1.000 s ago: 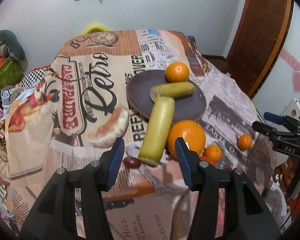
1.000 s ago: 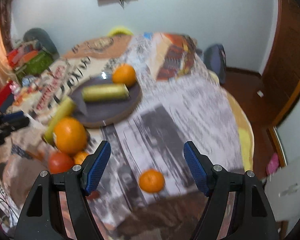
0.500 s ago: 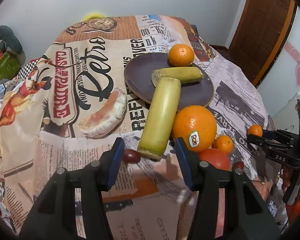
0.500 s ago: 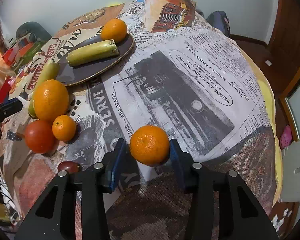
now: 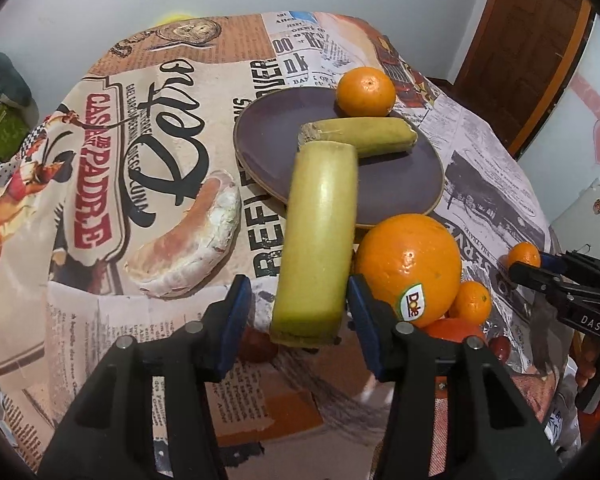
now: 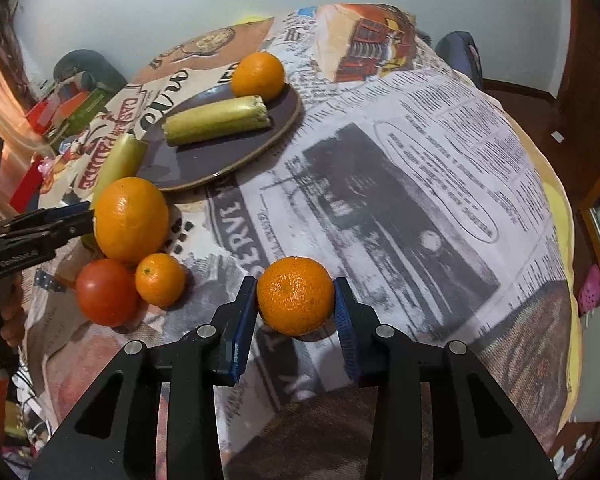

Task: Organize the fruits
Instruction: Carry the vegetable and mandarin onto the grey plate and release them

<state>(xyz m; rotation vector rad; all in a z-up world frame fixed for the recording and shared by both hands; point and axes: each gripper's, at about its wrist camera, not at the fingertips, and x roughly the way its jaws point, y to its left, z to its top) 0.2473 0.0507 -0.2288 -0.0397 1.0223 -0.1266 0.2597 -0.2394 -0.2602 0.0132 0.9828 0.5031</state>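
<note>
In our right gripper (image 6: 295,306) we have a small mandarin (image 6: 295,295), both blue pads pressed against its sides, near the edge of the table with the newspaper-print tablecloth (image 6: 420,152). Our left gripper (image 5: 299,312) has its fingers spread apart on either side of the near end of a long banana (image 5: 318,248), neither pad visibly touching it. That banana lies with its far end up on the rim of the dark purple plate (image 5: 284,128) and its near end down on the cloth. On the plate we see 1 shorter banana (image 5: 360,135) lying crosswise and 1 orange (image 5: 366,91) at the far rim. Just to the right of the long banana sits a large orange with a Dole sticker (image 5: 410,268), close against the left gripper's right finger. Beside it in the right wrist view are a smaller mandarin (image 6: 160,279) and a red tomato (image 6: 106,293), the 3 fruits clustered together and touching or nearly so. A small dark red fruit (image 5: 258,346) peeks out beneath the left gripper's left finger; we cannot tell what it is. The held mandarin sits well apart from the plate, across a stretch of printed cloth.
</note>
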